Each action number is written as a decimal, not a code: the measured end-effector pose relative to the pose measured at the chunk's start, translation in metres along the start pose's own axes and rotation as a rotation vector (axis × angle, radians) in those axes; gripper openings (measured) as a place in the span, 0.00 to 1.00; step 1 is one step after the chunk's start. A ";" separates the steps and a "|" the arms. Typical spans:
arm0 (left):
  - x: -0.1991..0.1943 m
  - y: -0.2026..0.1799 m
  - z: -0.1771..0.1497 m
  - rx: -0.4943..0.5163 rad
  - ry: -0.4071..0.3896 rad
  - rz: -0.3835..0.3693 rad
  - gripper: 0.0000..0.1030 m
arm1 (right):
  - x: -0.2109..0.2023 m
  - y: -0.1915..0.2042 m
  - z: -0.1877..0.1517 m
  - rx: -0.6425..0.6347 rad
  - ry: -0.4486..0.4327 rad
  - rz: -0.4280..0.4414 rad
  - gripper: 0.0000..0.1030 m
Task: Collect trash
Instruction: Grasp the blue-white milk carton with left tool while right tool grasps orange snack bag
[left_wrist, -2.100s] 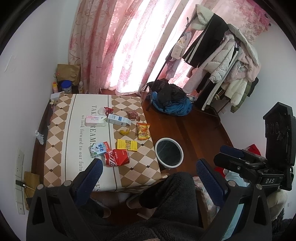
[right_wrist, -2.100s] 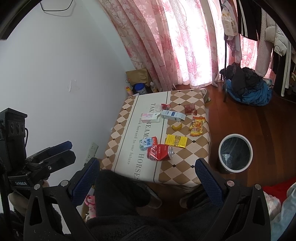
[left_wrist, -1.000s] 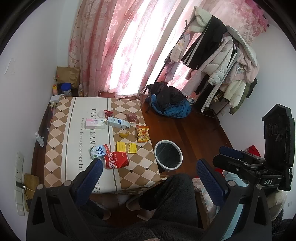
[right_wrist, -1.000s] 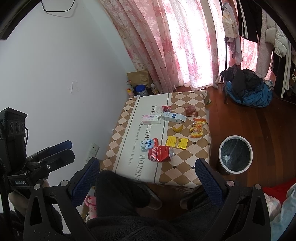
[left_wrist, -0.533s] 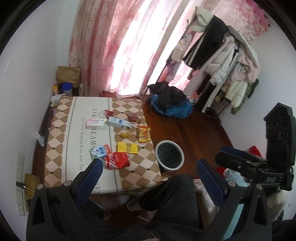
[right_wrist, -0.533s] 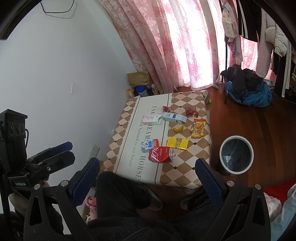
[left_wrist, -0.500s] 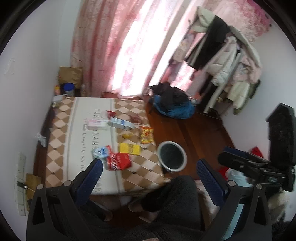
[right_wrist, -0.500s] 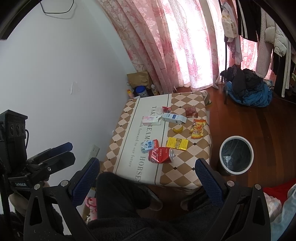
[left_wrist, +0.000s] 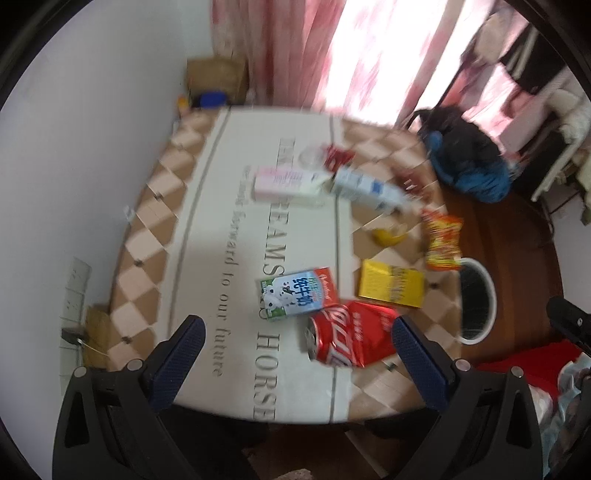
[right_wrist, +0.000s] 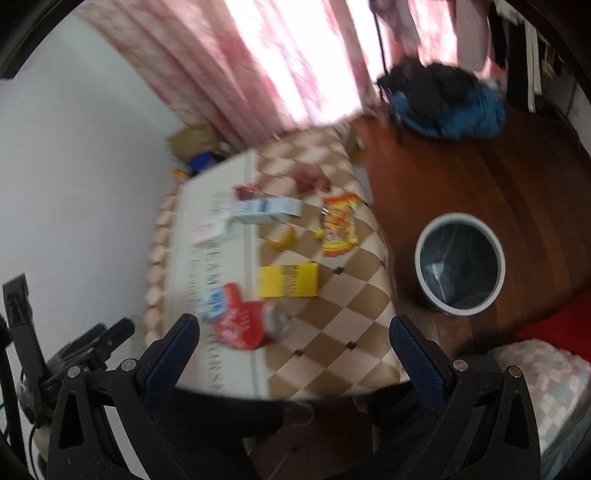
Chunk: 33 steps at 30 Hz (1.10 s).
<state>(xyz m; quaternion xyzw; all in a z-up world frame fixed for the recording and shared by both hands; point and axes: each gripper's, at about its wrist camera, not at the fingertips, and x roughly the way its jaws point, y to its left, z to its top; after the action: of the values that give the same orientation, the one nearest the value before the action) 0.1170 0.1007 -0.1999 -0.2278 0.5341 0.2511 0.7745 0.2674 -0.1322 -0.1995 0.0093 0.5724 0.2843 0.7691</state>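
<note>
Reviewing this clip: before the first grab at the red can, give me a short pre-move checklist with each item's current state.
1. Left gripper open and empty: ok.
2. Right gripper open and empty: ok.
3. Red can within the left gripper's span: ok, it lies on its side between the fingers in the left wrist view.
4. Can free of neighbours: not ok, the milk carton touches or overlaps it.
5. Bin open and beside the table: ok.
6. Height above the can: cannot tell, both views are blurred.
</note>
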 end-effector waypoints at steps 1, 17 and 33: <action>0.014 0.001 0.004 -0.009 0.019 0.014 1.00 | 0.022 -0.005 0.009 0.005 0.013 -0.022 1.00; 0.102 -0.008 0.020 0.448 0.113 0.012 0.99 | 0.217 -0.022 0.090 -0.034 0.213 -0.137 1.00; 0.157 0.007 0.008 0.384 0.211 0.024 0.65 | 0.227 -0.016 0.086 -0.027 0.197 -0.170 1.00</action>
<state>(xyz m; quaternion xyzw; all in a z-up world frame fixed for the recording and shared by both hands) 0.1662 0.1337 -0.3458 -0.0947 0.6529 0.1288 0.7404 0.3921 -0.0165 -0.3740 -0.0776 0.6399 0.2252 0.7306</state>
